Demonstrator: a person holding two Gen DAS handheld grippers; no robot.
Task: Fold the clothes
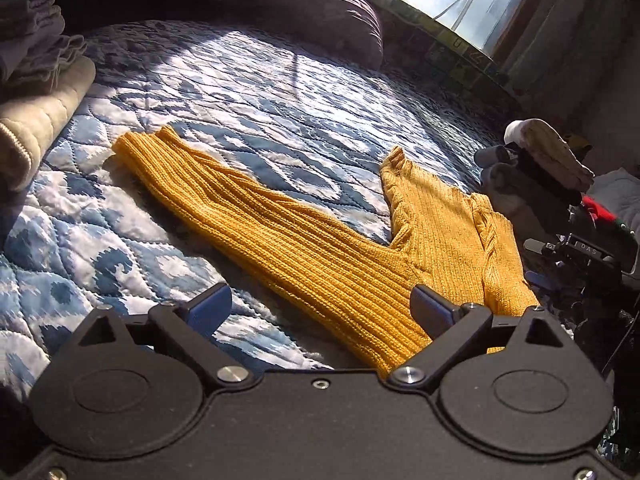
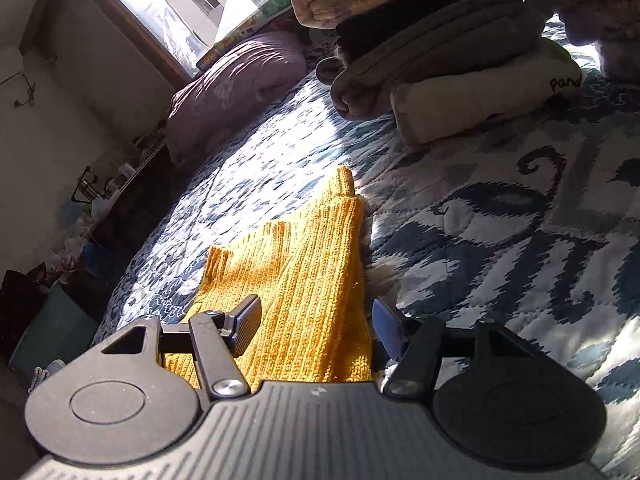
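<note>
A mustard-yellow ribbed knit sweater (image 1: 320, 252) is lying flat on the blue-and-white quilted bedspread (image 1: 248, 92). In the left wrist view, one long sleeve is stretching from the lower centre of the frame up toward the middle left, its cuff ending near the stack of folded clothes (image 1: 36, 92) at the left edge; the body is spreading toward the right, with a cable pattern showing. In the right wrist view, the sweater (image 2: 296, 280) is running from the bottom centre up toward the middle, tapering to a ribbed edge. The left gripper (image 1: 320, 312) is hovering with its jaws spread wide over the sleeve, gripping nothing. The right gripper (image 2: 316, 324) is likewise standing wide apart, straddling the knit. A purple pillow (image 2: 236, 88) is sitting in the upper left.
</note>
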